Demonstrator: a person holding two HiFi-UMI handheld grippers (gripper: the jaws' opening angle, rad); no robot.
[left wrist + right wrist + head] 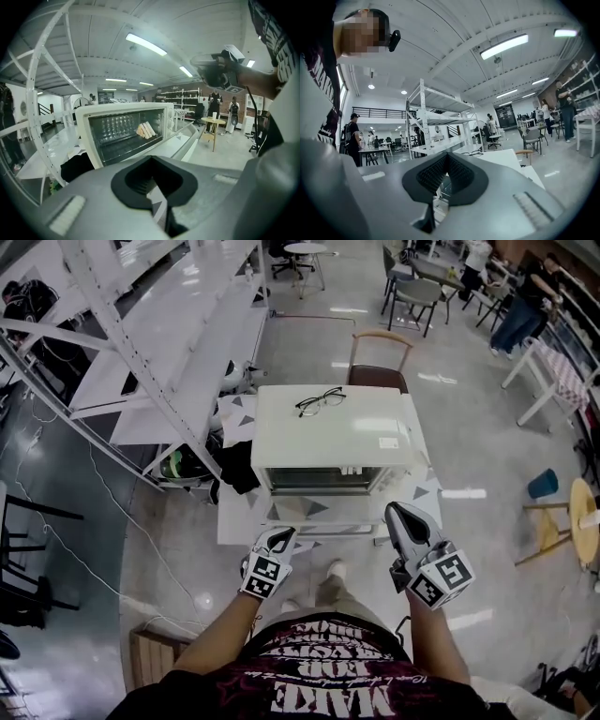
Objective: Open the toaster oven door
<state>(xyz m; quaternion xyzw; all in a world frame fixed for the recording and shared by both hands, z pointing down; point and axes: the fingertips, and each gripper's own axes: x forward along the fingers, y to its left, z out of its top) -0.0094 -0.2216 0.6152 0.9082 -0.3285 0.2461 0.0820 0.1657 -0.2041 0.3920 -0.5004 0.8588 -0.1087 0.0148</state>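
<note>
The left gripper (pixel 280 537) is held with its jaws pressed together, nothing between them. The right gripper (pixel 397 516) is likewise closed and empty. Ahead of the left jaws, apart from them, the toaster oven (pixel 330 439) is seen on a low white table (pixel 240 521). Its glass door (pixel 317 480) is shut and faces the jaws. From the right jaws the oven is found ahead and to the left. Farther off, a pair of glasses (pixel 321 400) is laid on the oven's top. Beyond it a chair (pixel 379 375) is placed.
</note>
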